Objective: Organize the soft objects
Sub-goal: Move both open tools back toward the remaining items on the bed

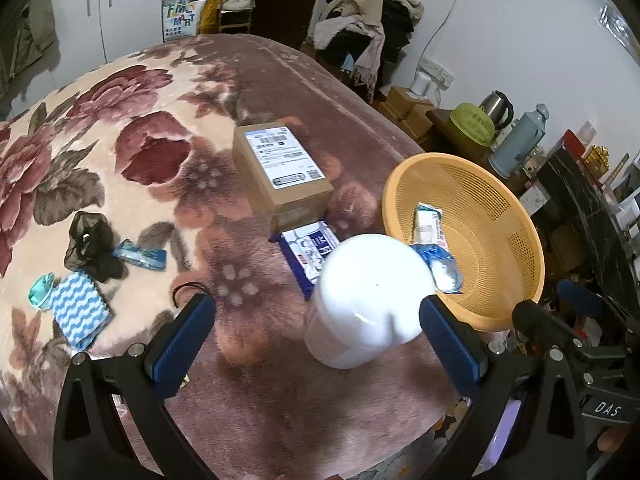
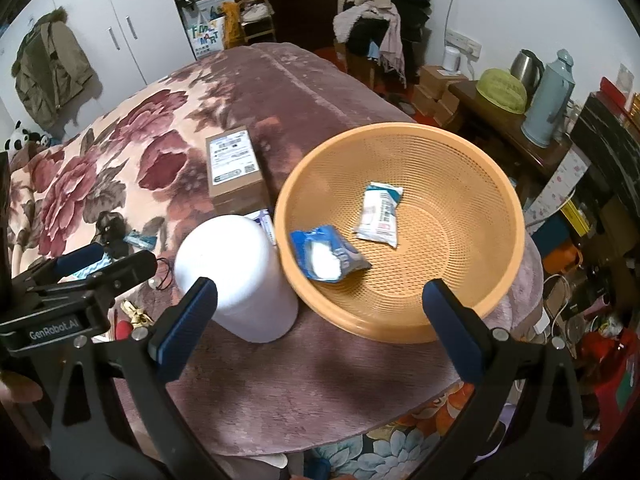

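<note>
Both grippers, left [image 1: 316,320] and right [image 2: 320,304], gape empty; white roll [image 1: 368,300] stands ahead, orange basket [image 2: 496,216] beyond, cardboard box [image 1: 280,176] behind.

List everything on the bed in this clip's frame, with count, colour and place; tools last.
Round plastic mesh basket: 1, orange, bed's right edge.
Soft packets in basket: 2, blue-white opened pack, white pack.
Tall white paper roll: 1, left of basket.
Blue-white wipes pack: 1, flat, between box and roll.
Brown cardboard box: 1, mid-bed, labelled.
Black sheer cloth: 1, left side.
Small blue packet: 1, beside it.
Blue-white wavy cloth: 1, nearer.
Left tool: open, empty.
Right tool: open, empty.
</note>
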Motion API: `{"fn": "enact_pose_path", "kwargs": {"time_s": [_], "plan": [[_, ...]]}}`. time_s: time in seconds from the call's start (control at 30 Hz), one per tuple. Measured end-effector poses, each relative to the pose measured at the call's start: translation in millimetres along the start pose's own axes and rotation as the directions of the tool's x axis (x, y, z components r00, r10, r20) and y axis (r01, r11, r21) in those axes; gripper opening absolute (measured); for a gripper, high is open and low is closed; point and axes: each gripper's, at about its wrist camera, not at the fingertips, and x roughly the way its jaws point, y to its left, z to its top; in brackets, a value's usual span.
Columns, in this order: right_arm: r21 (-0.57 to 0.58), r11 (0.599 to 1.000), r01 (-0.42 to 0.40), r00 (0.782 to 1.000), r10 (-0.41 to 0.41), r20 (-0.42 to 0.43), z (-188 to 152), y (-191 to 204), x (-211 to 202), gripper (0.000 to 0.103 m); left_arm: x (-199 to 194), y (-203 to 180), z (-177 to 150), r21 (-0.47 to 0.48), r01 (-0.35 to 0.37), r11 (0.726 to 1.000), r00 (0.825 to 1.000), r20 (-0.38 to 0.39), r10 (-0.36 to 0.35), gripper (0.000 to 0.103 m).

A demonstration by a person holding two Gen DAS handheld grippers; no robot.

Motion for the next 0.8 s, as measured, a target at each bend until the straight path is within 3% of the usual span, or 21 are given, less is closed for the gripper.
{"fn": "enact_pose_path", "kwargs": {"time_s": [0.8], "plan": [[-0.116,0.993,-0.034,0.999,0.034,-0.005,2,72,3,0.103,-26,72,-14,-0.091,-0.038,0.995,0.999,0.025,0.041,0.102]]}}
